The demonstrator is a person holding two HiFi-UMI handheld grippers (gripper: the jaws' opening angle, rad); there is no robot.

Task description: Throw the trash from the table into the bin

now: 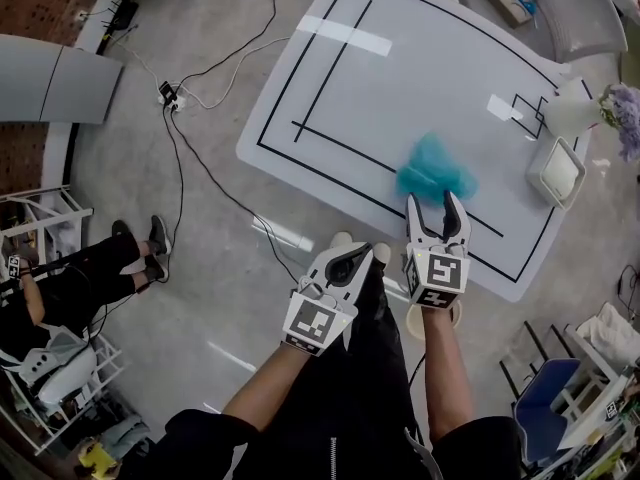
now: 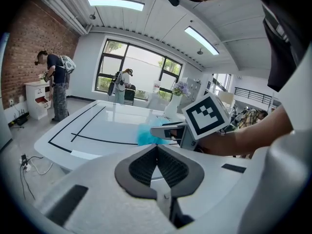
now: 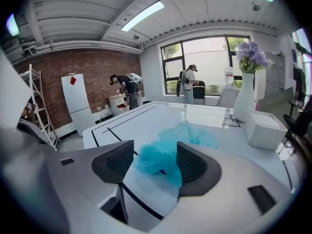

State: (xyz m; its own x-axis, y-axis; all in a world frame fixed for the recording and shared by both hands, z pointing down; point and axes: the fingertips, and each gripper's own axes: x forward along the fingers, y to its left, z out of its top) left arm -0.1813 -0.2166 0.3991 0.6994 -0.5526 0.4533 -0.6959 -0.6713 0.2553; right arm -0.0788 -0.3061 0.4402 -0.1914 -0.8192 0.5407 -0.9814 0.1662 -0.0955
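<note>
Turquoise crumpled plastic film (image 1: 435, 171) lies by the near edge of the white table (image 1: 420, 78), reaching between the spread jaws of the right gripper (image 1: 434, 200), unpinched. Closing too shallow might catch only a wisp, which could slip free. The left gripper (image 1: 348, 260) is pressed together, empty.

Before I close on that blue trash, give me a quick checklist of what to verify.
1. Right hand-held gripper open: ok, jaws stand apart.
2. Trash lined up with the gap: ok; it shows between the pads, which do not press on it.
3. Left hand-held gripper out of the way: ok; shut, empty, short of the table.
4. Room around the trash: ok; the vase and white box stand apart from it.
5. Bin located: cannot tell; the white box may be it, nothing else like a bin shows.
</note>
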